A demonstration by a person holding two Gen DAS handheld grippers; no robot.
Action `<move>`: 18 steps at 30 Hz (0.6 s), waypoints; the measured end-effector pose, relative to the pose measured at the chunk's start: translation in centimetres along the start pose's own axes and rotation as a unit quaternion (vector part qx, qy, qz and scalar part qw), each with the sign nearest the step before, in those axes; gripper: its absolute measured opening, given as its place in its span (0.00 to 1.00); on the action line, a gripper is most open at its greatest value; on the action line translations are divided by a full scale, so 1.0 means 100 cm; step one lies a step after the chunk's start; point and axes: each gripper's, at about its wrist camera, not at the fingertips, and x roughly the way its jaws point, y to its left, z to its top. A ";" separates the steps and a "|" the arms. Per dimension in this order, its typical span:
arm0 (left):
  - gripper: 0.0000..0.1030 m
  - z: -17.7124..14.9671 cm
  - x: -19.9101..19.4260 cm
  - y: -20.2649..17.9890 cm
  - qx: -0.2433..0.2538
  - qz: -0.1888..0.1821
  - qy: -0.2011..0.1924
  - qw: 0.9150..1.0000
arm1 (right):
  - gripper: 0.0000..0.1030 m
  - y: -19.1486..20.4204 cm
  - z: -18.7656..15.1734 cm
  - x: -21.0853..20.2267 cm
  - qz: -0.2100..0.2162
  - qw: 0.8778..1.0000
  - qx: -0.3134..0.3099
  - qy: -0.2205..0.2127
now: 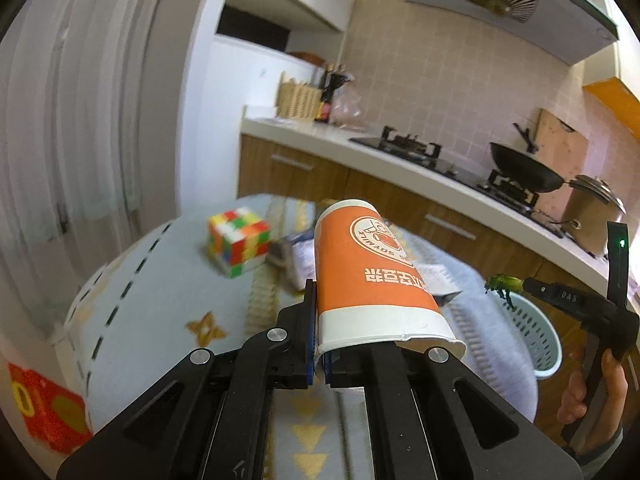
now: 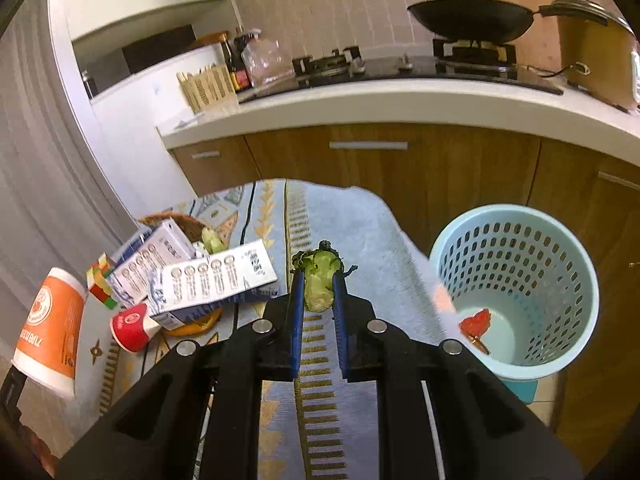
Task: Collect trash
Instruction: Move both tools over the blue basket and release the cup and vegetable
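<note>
Left wrist view: left gripper clamped on rim wall of orange paper cup, jaws nearly together with only the thin cup wall between. Cup tipped, base pointing away, lifted clear of the patterned tablecloth; rim pinch likely chosen because the body is too wide to span. Rubik's cube left on the cloth, not trash. Far right: right gripper seen side-on with green scrap at its tip, above light blue basket; hand on its handle.

Right wrist view: right gripper narrow, blue pads squeezing vegetable stub, cut end toward camera, leafy end forward. Held above the cloth, basket off to the right on the floor, below table edge, with a red scrap already inside. Remaining on the table: milk cartons, small red cup, peel-like bits under them. Orange cup at far left, held aloft.

Judgement: both loads headed for the basket; stub closer to drop.
</note>
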 end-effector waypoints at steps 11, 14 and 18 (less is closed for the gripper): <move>0.01 0.032 0.016 -0.100 0.062 -0.086 -0.016 0.994 | 0.11 -0.063 0.021 -0.046 -0.035 0.996 0.049 -0.059; 0.01 0.036 0.029 -0.130 0.071 -0.119 -0.001 0.990 | 0.11 -0.085 0.024 -0.054 -0.048 0.995 0.065 -0.067; 0.01 0.036 0.054 -0.175 0.086 -0.159 0.026 0.983 | 0.11 -0.116 0.024 -0.058 -0.063 0.992 0.086 -0.069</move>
